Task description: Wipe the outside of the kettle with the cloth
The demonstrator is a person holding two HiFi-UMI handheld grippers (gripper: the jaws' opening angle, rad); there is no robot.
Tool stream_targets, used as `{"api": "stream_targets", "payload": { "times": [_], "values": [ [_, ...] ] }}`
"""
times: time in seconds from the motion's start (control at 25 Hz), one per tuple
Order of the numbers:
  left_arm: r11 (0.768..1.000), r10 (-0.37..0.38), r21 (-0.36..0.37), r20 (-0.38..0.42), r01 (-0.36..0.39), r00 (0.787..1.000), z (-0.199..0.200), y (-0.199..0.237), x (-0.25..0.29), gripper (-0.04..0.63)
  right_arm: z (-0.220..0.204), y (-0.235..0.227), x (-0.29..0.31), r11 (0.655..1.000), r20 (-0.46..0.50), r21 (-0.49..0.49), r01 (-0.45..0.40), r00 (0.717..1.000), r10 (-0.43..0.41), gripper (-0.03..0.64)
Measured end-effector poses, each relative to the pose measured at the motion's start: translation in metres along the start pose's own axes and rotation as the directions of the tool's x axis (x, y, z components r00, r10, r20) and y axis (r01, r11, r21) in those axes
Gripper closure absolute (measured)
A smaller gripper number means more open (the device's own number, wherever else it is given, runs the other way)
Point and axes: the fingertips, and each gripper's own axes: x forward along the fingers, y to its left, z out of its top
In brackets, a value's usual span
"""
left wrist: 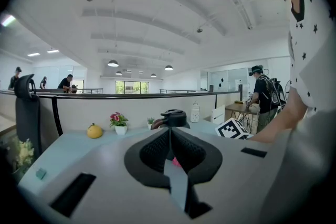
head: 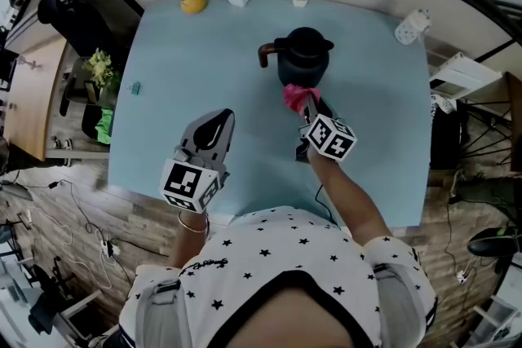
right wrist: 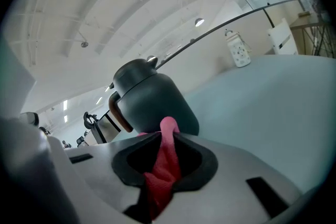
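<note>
Head view: dark kettle (head: 303, 53) is set far-centre on pale blue table (head: 179, 69). Pink cloth (head: 298, 96) is pinched by right gripper (head: 308, 108) at kettle's near side; contact cannot be confirmed. Left gripper (head: 217, 126) is held near-left, jaws pressed together, nothing between. Wiping is judged barely begun; nearly whole outside left.

Your left tongs (head: 217, 123) are pressed together with nothing between them, held close to your body. Your right arm (head: 349, 193) reaches forward, and your right tongs (head: 310, 110) pinch the cloth (right wrist: 164, 165).
</note>
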Motion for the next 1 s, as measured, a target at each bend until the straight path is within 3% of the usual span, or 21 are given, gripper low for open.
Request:
{"api": "stream_targets", "payload": {
  "times": [0.84,1.0],
  "values": [
    [1.0,0.004,0.023,-0.005,-0.004,1.0,0.006,-0.003,0.001,0.563,0.057,-0.081,-0.023,0.983,0.131,0.072,0.169,0.975,-0.177,0.56],
    [1.0,0.009,0.027,0.015,-0.01,1.0,0.01,-0.004,0.0,0.563,0.062,-0.081,-0.043,0.985,0.155,0.076,0.154,0.974,-0.164,0.56]
  ]
}}
